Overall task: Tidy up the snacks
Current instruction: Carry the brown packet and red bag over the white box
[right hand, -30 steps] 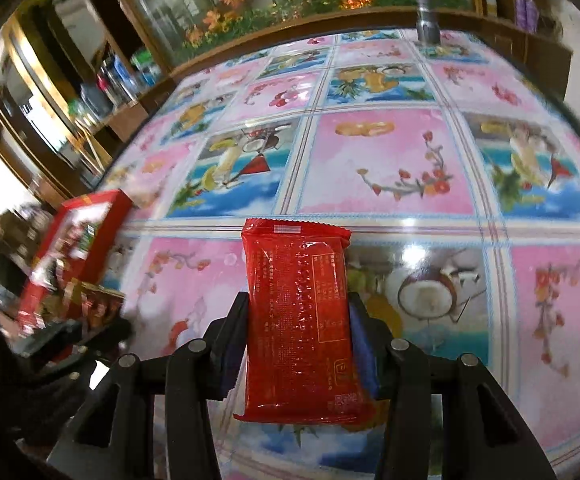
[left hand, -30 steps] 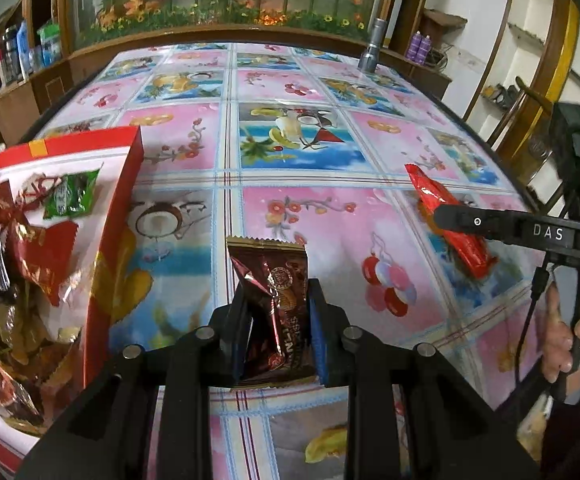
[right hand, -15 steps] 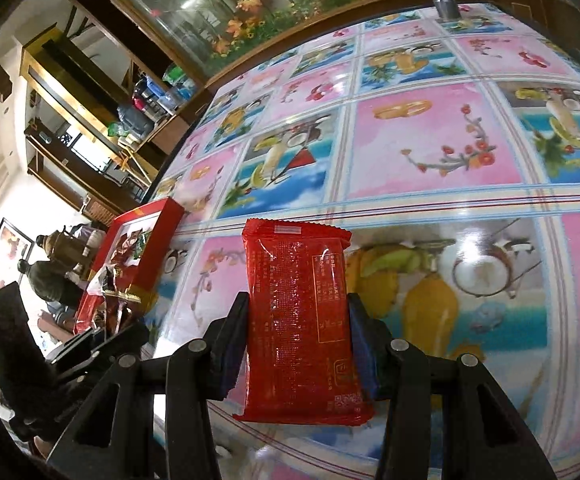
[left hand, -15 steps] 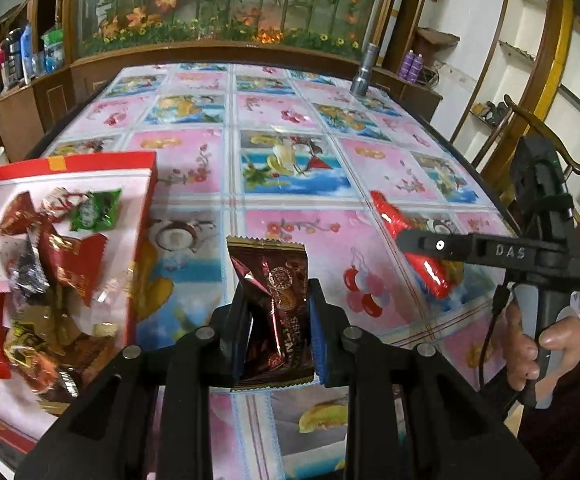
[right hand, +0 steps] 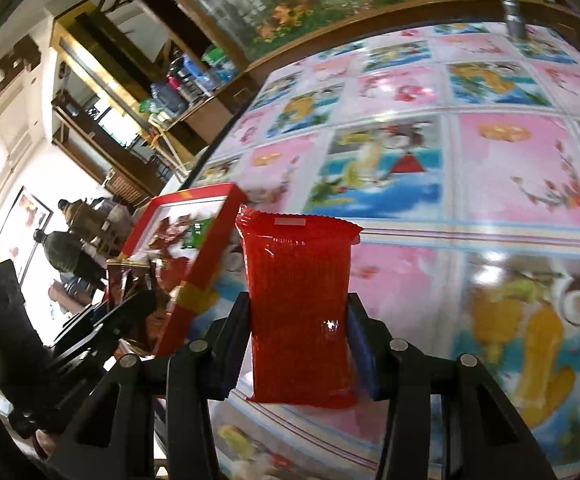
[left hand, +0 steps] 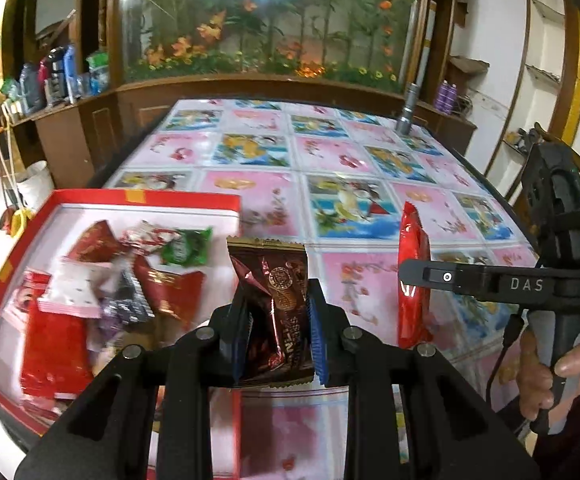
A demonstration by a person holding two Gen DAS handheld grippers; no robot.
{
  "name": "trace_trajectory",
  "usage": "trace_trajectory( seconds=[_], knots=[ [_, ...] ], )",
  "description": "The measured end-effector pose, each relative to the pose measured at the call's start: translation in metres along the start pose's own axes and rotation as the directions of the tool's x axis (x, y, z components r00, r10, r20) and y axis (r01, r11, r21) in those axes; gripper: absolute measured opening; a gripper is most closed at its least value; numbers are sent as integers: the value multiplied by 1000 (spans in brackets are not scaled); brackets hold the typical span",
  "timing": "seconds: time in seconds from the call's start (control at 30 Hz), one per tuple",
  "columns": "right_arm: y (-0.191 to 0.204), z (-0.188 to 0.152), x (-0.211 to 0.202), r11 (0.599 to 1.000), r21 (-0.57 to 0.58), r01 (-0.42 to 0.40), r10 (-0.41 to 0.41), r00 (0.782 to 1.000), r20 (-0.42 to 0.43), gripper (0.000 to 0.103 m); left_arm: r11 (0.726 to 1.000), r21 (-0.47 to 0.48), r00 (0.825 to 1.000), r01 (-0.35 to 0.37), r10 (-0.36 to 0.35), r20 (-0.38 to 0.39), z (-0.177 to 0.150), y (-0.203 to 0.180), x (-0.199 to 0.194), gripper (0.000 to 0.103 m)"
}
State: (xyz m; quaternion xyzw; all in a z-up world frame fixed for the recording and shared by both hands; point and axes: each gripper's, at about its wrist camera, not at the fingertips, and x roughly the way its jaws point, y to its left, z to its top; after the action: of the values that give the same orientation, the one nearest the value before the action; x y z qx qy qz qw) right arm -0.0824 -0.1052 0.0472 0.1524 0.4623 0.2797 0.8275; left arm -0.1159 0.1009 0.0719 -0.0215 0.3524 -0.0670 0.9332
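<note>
My left gripper (left hand: 276,334) is shut on a brown snack packet (left hand: 276,300), held upright above the table beside the red box (left hand: 142,200). The box lies at the left and holds several wrapped snacks (left hand: 102,280). My right gripper (right hand: 298,344) is shut on a red snack packet (right hand: 298,304), also lifted off the table. In the left wrist view that red packet (left hand: 412,272) hangs to the right, clamped in the right gripper (left hand: 414,276), with a hand (left hand: 546,372) on its handle. In the right wrist view the red box (right hand: 198,276) sits to the left, with the left gripper (right hand: 130,304) beside it.
A pink and blue picture tablecloth (left hand: 330,160) covers the table. A grey metal cylinder (left hand: 408,114) stands at the far right corner. A wooden cabinet with a flower display (left hand: 266,40) runs behind. Bottles (left hand: 62,76) crowd a side shelf at the left.
Both grippers have risen and drifted left toward the red box, each still clamped on its packet. The box now shows more fully in both views.
</note>
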Motion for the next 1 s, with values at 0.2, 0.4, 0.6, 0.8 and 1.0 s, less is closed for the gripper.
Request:
trace_trajectory(
  seconds=[0.2,0.4,0.6,0.8,1.0],
  knots=[
    [37,7,11,998,-60,-37,37,999,-11,46,999,-11,998,-50,50,39,2,18,-8,24],
    [70,9,19,991,-121,-60,57,998,-24,46,997,-35,995,-73,75,65,4,34,-18,24],
    [88,8,25,986,-153,-67,62,997,-35,46,994,-61,991,-95,100,84,3,49,-29,24],
    [104,9,30,980,-181,-83,76,996,-44,46,987,-94,985,-130,139,102,3,68,-39,24],
    [124,11,35,971,-220,-89,80,996,-45,46,974,-144,976,-173,190,110,0,95,-49,24]
  ],
)
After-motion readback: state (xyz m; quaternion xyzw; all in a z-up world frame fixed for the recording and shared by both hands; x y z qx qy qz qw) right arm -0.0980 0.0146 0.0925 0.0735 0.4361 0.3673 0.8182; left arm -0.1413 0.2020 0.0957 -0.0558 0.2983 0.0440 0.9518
